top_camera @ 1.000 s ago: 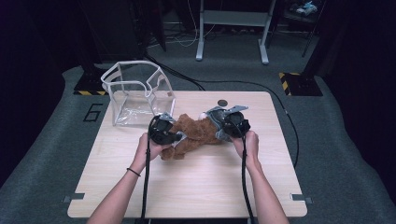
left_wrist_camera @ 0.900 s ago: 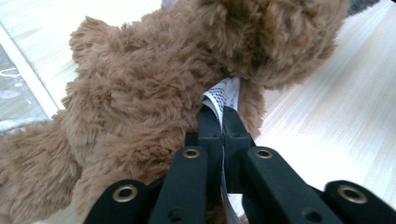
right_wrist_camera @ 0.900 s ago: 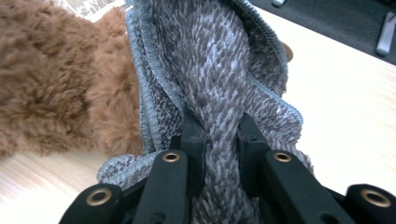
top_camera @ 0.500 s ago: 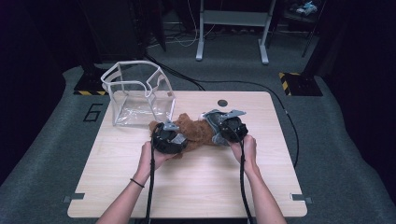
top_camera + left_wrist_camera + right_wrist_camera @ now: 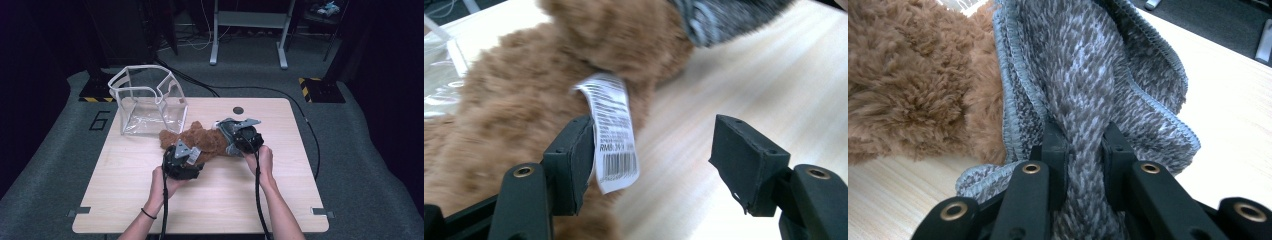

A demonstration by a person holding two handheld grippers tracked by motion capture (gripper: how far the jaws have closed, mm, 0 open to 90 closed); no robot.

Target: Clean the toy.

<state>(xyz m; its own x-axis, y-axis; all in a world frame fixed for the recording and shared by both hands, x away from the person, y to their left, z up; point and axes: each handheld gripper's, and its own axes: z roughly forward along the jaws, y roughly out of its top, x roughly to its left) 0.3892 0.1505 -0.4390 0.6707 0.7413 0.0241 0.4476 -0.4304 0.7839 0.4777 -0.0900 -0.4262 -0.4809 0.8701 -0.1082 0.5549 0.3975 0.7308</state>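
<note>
Brown plush bear (image 5: 192, 140) lies mid-desk, near the far-left clear bag (image 5: 145, 102). Right gripper (image 5: 1083, 145) is clamped on its grey knit garment (image 5: 1098, 75). Left gripper (image 5: 651, 160), jaws just opening, holds nothing (paper tag (image 5: 614, 130) brushes one pad). Risk: next closure catches the tag alone and it tears.

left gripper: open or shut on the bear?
Open. The left gripper's jaws, just opening, stand apart; only the white tag of the teddy bear hangs by one pad.

a brown plush toy (image 5: 192, 141) lies mid-table (image 5: 280, 200), just beside a clear plastic bag (image 5: 147, 102) standing open at the far left. the left gripper (image 5: 184, 159) sits at its near side, the right gripper (image 5: 235, 137) against its right end.
</note>
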